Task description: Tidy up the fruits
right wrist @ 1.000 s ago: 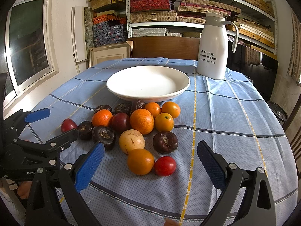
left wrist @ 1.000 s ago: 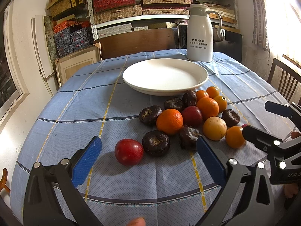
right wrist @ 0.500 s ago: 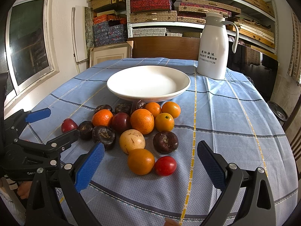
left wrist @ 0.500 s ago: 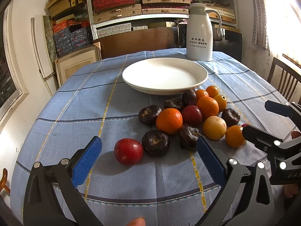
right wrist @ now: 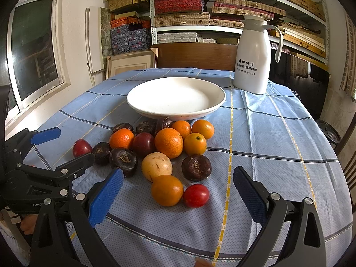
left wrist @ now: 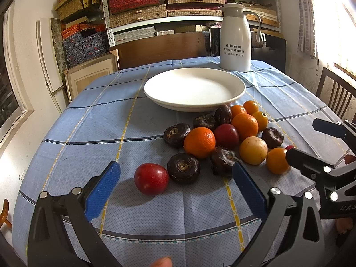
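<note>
Almost nothing has moved since the earlier frames; the left view has crept slightly nearer the fruit.

Left gripper [left wrist: 175, 184] gapes wide with nothing in it, low in its frame; a red fruit [left wrist: 151, 179] lies between its blue pads [left wrist: 102, 192], touching neither, with a dark fruit [left wrist: 183, 167] just right of it; right gripper [right wrist: 178, 194] is equally wide and empty, an orange [right wrist: 167, 190] and a small red fruit [right wrist: 196, 195] side by side between its fingers, touching neither; the remaining fruit clusters mid-frame on the blue cloth [right wrist: 267, 138], just below the white plate [right wrist: 142, 104], which holds no fruit; a white jug [right wrist: 253, 55] stands upper right.
</note>
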`<state>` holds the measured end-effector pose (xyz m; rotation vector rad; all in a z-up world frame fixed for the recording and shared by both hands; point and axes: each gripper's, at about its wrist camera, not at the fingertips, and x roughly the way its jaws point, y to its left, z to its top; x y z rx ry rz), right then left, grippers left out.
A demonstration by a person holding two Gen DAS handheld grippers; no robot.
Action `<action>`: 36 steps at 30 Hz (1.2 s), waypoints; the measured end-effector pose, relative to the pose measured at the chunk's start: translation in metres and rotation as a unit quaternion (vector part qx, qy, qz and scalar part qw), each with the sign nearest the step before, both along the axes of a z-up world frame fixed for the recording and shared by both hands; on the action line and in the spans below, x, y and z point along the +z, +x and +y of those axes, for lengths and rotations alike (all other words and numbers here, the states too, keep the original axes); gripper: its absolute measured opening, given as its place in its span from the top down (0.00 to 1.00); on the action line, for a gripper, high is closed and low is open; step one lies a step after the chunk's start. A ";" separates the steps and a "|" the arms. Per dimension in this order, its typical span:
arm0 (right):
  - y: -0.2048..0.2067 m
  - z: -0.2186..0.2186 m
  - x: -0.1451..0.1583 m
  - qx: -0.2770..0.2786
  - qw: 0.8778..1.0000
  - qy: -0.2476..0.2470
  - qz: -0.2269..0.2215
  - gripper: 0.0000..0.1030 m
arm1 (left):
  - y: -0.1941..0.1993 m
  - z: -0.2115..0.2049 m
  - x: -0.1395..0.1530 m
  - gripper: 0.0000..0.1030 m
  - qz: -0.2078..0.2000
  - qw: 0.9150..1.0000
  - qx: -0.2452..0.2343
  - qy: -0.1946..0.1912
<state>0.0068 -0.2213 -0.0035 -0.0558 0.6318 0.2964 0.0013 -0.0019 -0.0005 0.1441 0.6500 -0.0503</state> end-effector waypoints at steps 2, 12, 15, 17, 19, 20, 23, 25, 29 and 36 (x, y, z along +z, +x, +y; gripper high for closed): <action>0.000 0.000 0.000 0.000 1.000 0.000 0.000 0.03 | 0.000 0.000 0.000 0.04 0.000 1.000 0.000 0.000; 0.000 0.000 0.001 0.000 1.000 -0.001 0.000 0.03 | 0.000 0.000 0.000 0.04 0.001 1.000 0.000 0.000; 0.000 0.000 0.001 0.000 1.000 0.000 0.000 0.03 | 0.000 0.000 0.000 0.04 0.001 1.000 0.000 0.000; 0.000 0.000 0.001 0.000 1.000 0.000 0.000 0.03 | 0.000 0.000 0.000 0.04 0.001 1.000 0.000 0.000; 0.000 0.000 0.001 0.000 1.000 0.000 0.000 0.03 | 0.000 0.000 0.000 0.04 0.001 1.000 0.000 0.000; 0.000 0.000 0.001 0.000 1.000 0.000 0.000 0.03 | 0.000 0.000 0.000 0.04 0.001 1.000 0.000 0.001; 0.000 0.000 0.001 0.000 1.000 -0.001 0.000 0.03 | 0.001 -0.001 -0.002 0.04 0.002 1.000 0.000 0.001; 0.000 0.000 0.002 0.000 1.000 0.000 0.000 0.03 | 0.001 -0.001 -0.002 0.04 0.002 1.000 0.000 0.000; 0.000 0.000 0.002 0.000 1.000 -0.001 0.000 0.03 | 0.000 -0.001 -0.002 0.04 0.003 1.000 0.000 0.001; 0.001 0.002 0.001 0.000 1.000 -0.004 0.005 0.03 | -0.002 -0.005 -0.013 0.04 0.013 1.000 -0.002 0.002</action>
